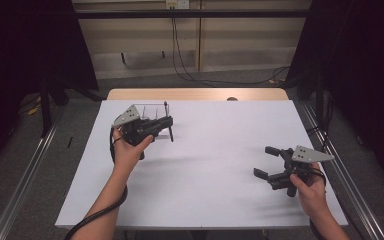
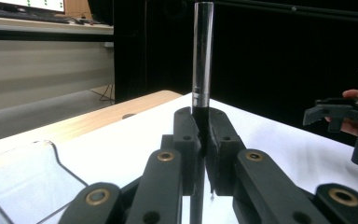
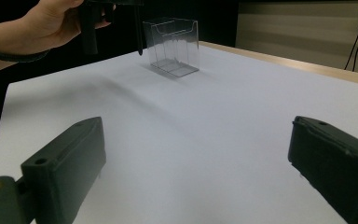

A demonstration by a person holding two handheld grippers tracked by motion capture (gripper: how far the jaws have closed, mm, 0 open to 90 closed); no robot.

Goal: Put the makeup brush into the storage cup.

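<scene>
Right gripper (image 1: pixel 266 161) is low over the near right part of the white table (image 1: pixel 215 175), held in the person's right hand (image 1: pixel 310 192). Jaws wide apart, nothing between them; the right gripper view shows bare white tabletop in the gap.

Left gripper (image 1: pixel 169 121) is at the far left of the table, held in the left hand (image 1: pixel 128 149), above the surface. Jaws narrow, clamped on a thin dark pen-like rod (image 2: pixel 202 60). In the left gripper view the rod stands upright between the jaw tips, its upper part rising well above them and its lower end showing below; the upper length looks glossy, with a pale band just above the grip. In the high view the rod's lower end points toward the table, apart from it as far as can be told.

Just beside the left gripper, on its far side, a clear plastic holder (image 3: pixel 172 44) stands on the table, upright, open at the top, with inner dividers. The rod is outside it, close to its near wall.

No legible writing, brand or label on the grippers, rod or holder.

Beyond the table edge: a wooden strip (image 1: pixel 197 94), then grey floor with black cables (image 1: pixel 190 75).
</scene>
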